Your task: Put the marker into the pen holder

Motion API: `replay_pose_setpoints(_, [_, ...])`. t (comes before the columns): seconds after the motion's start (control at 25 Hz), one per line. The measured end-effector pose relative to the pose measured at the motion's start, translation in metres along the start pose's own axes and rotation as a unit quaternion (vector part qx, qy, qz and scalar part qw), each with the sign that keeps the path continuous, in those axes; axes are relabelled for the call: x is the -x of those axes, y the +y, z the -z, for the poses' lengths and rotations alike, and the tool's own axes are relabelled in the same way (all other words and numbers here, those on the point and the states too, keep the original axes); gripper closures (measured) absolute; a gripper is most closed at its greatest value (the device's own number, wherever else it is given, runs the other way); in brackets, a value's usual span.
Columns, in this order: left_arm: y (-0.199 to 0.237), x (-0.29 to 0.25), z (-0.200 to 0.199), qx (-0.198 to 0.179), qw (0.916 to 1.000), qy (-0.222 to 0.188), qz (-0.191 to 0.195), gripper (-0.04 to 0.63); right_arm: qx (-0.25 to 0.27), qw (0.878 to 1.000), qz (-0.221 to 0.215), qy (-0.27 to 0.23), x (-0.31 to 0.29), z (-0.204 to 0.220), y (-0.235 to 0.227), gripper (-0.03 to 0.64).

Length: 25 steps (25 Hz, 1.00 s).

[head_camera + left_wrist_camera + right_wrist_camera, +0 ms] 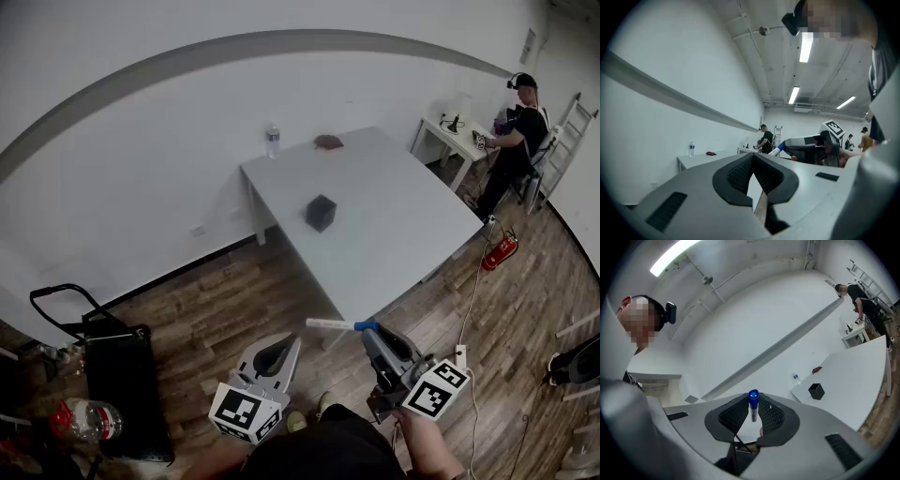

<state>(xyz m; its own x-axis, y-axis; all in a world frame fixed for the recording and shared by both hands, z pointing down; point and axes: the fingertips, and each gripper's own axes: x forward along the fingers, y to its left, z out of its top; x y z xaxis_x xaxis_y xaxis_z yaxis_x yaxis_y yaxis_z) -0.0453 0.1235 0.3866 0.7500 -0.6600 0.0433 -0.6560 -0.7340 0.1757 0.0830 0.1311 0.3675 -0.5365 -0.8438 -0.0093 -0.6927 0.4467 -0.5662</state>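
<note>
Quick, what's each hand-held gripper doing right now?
Left hand-held gripper: closed, nothing between its jaws.
Right hand-held gripper: closed on the blue-capped marker.

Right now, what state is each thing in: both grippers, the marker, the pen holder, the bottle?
Left gripper: shut, nothing between its jaws.
Right gripper: shut on the marker.
Marker: blue cap on, held in the air, short of the table.
Pen holder: upright on the white table, the marker not in it.
Water bottle: upright at a far table corner.
</note>
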Motion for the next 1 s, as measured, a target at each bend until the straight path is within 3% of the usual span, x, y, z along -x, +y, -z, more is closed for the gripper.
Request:
replay_pose_setpoints(0.6, [0.018,-0.015,0.003,0.000,0.9999,0.005,-0.010,0.589,-0.005,1.000,-0.010,0.007,-0.024,0.000,-0.014,0.548])
replay_pose_setpoints(1.0, [0.057,-0.070,0.001,-0.003,0.9995,0.022,-0.023,0.589,-0.016,0.999,-0.022,0.015,-0.076,-0.022,-0.061,0.548])
